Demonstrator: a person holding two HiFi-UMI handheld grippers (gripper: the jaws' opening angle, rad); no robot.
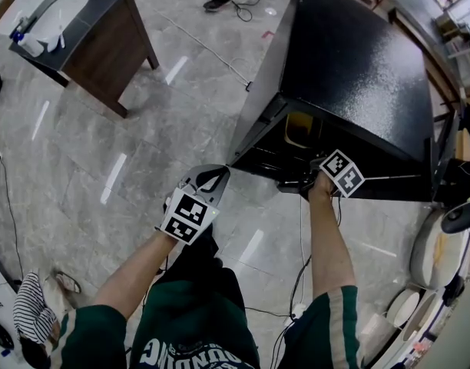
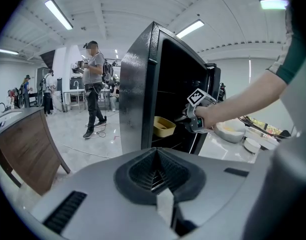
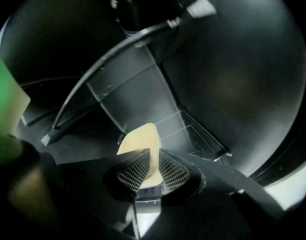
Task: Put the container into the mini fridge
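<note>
The black mini fridge (image 1: 358,60) stands open toward me, and the pale yellow container (image 1: 300,129) sits on a shelf inside it. My right gripper (image 1: 296,177) reaches into the opening. In the right gripper view its jaws (image 3: 152,166) are shut on the container's rim (image 3: 140,141). The left gripper view shows the same container (image 2: 164,126) on the shelf, with the right gripper (image 2: 189,118) at its edge. My left gripper (image 1: 212,177) hangs low to the left of the fridge, shut and holding nothing (image 2: 155,176).
The fridge door (image 2: 211,86) stands open on the right side. A dark wooden desk (image 1: 89,29) stands far left. White bowls and plates (image 1: 427,252) lie at my right. Cables run over the floor. A person (image 2: 94,84) stands in the background.
</note>
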